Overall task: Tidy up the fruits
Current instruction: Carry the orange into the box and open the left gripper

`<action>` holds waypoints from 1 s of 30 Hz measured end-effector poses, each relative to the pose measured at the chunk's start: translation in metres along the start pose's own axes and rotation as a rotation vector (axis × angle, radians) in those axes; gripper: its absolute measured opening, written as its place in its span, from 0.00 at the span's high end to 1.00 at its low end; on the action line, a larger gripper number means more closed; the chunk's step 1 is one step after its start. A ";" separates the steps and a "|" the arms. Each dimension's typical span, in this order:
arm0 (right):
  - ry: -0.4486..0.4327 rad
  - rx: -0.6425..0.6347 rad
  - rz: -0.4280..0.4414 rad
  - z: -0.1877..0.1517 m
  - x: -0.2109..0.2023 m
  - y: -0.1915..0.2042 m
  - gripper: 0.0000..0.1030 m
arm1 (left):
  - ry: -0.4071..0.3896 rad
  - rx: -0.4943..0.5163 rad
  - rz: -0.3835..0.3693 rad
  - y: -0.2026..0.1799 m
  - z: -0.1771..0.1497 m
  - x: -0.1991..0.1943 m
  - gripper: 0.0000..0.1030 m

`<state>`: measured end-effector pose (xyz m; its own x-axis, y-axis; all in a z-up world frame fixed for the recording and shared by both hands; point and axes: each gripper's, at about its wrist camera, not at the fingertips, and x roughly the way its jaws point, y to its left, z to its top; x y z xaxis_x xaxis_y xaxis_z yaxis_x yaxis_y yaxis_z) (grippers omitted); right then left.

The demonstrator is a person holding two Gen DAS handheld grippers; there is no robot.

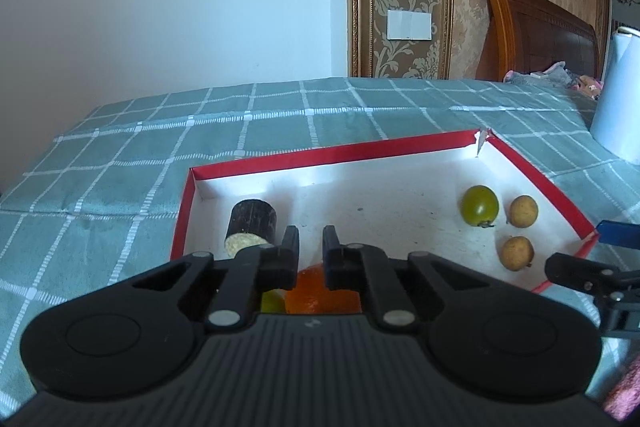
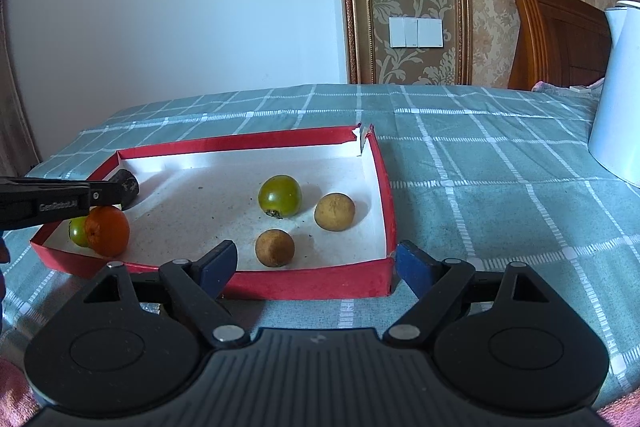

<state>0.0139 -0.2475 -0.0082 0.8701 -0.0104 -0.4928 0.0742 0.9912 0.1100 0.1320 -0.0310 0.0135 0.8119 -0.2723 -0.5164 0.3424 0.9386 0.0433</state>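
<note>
A red tray (image 1: 320, 151) (image 2: 304, 285) with a white floor lies on the checked cloth. It holds a green tomato (image 1: 480, 205) (image 2: 280, 197), two brown round fruits (image 1: 523, 211) (image 2: 335, 211), an orange (image 2: 107, 231) (image 1: 316, 287), a small green fruit (image 2: 78, 231) and a dark cut stalk piece (image 1: 252, 221) (image 2: 128, 183). My left gripper (image 1: 311, 239) (image 2: 116, 191) hovers over the tray's left part, just above the orange, shut with nothing between its fingers. At the tray's near right corner my right gripper (image 2: 316, 265) stands open and empty, its blue pads (image 2: 414, 267) straddling the front wall.
A tall white jug (image 2: 618, 95) (image 1: 618, 99) stands on the cloth to the right of the tray. A wooden headboard (image 2: 560, 35) and a patterned wall rise behind. The teal checked cloth (image 2: 500, 207) stretches right of and behind the tray.
</note>
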 end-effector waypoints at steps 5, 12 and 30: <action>0.001 0.003 0.000 -0.001 0.001 0.000 0.15 | 0.005 -0.019 0.017 0.005 0.001 0.004 0.89; 0.001 0.003 0.000 -0.001 0.001 0.000 0.15 | 0.005 -0.051 0.031 0.016 -0.003 -0.003 0.86; -0.009 0.007 -0.021 0.000 0.003 -0.002 0.15 | -0.036 -0.060 -0.009 0.018 -0.031 -0.062 0.70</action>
<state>0.0166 -0.2498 -0.0106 0.8727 -0.0326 -0.4872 0.0958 0.9898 0.1053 0.0730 0.0093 0.0197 0.8259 -0.2874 -0.4850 0.3216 0.9468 -0.0134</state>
